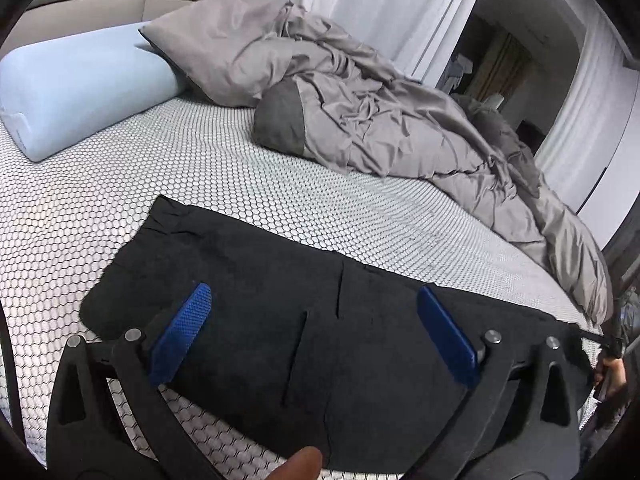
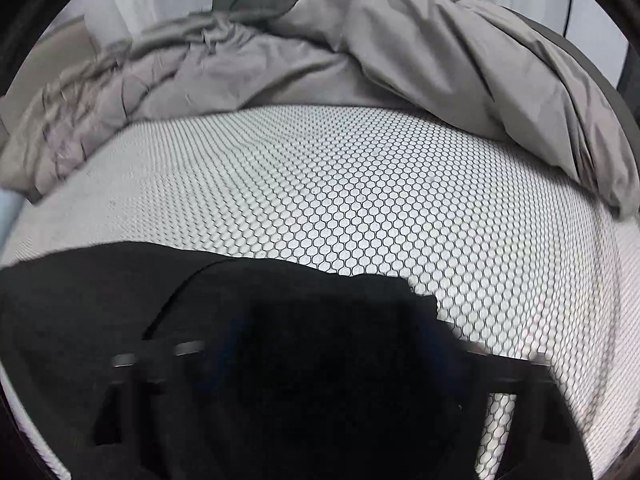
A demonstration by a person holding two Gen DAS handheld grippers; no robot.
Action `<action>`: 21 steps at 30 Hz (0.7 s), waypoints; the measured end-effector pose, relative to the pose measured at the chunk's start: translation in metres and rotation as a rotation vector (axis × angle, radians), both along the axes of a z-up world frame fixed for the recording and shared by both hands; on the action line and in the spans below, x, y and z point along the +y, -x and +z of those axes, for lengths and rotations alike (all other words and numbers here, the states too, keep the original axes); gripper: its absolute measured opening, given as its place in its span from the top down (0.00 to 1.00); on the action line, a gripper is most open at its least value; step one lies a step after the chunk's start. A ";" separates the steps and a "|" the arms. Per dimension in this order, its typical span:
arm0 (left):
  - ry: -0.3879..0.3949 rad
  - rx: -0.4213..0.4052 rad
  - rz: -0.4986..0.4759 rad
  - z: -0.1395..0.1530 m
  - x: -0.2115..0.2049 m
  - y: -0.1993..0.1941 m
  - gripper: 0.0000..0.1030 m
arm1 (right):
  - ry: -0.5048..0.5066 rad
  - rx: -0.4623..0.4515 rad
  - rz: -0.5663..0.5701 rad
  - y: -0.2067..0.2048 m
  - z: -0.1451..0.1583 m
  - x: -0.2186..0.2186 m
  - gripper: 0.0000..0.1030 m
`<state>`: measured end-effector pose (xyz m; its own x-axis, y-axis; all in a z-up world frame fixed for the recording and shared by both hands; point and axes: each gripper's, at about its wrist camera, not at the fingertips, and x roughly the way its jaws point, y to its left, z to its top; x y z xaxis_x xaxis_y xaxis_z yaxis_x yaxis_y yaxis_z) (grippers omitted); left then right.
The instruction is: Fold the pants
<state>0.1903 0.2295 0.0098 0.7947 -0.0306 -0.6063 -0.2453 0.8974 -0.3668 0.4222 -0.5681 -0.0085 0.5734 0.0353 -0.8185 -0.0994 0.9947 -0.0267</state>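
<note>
The black pants (image 1: pixel 280 304) are seen spread flat on the honeycomb-patterned mattress (image 1: pixel 140 184), on the near side of it, well apart from the crumpled grey duvet (image 1: pixel 380 120) heaped along the far side and from the pale blue pillow (image 1: pixel 72 88) at the head end. The left gripper (image 1: pixel 312 312) is held above the pants with its blue fingers (image 1: pixel 182 332) spread wide and nothing between them; the cloth below is not touched by them. The right gripper (image 2: pixel 320 368) is shown only as a dark smear over the end of the pants, so it cannot be told from the pictures how far its fingers stand apart or whether cloth is caught in them. The step in hand is judged to be a re-grip between folds: the garment looks laid out lengthwise and has yet to be doubled over. The next move would call for an edge of the pants to be pinched at each end and carried across evenly, so that no wrinkle is trapped. The waist end with its gathered band and the slit pockets is given only by the left view, as is a fingertip (image 1: pixel 300 464) at the lower edge; the ragged end of the pants against the mattress is given by the right view
</note>
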 end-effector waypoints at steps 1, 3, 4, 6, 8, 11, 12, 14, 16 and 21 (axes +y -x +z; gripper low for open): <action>0.000 -0.004 -0.005 -0.001 -0.001 -0.004 0.01 | -0.016 -0.034 0.009 0.002 0.007 0.000 0.68; -0.005 -0.003 0.008 -0.004 -0.003 -0.010 0.01 | -0.035 -0.117 -0.004 0.010 0.020 -0.005 0.77; 0.000 0.001 0.012 -0.006 -0.003 -0.013 0.01 | -0.051 -0.145 -0.047 0.011 0.025 -0.012 0.77; 0.013 0.014 0.011 -0.010 -0.005 -0.019 0.01 | -0.028 -0.178 -0.155 0.005 0.024 -0.022 0.76; 0.010 0.032 0.018 -0.013 -0.007 -0.023 0.01 | 0.024 -0.153 -0.208 -0.004 0.010 -0.024 0.65; -0.001 0.025 0.003 -0.011 -0.014 -0.020 0.01 | -0.047 -0.143 -0.222 0.001 0.003 -0.030 0.53; -0.006 0.019 -0.004 -0.009 -0.017 -0.019 0.01 | -0.055 -0.166 -0.223 0.009 0.010 -0.031 0.47; -0.021 0.004 -0.032 -0.005 -0.026 -0.015 0.01 | -0.059 -0.200 -0.200 0.022 0.026 -0.025 0.33; -0.022 0.007 -0.062 -0.004 -0.039 -0.013 0.01 | -0.068 -0.237 -0.152 0.050 0.041 -0.017 0.22; -0.023 0.014 -0.225 -0.008 -0.097 -0.014 0.01 | -0.130 -0.201 -0.030 0.104 0.043 0.024 0.17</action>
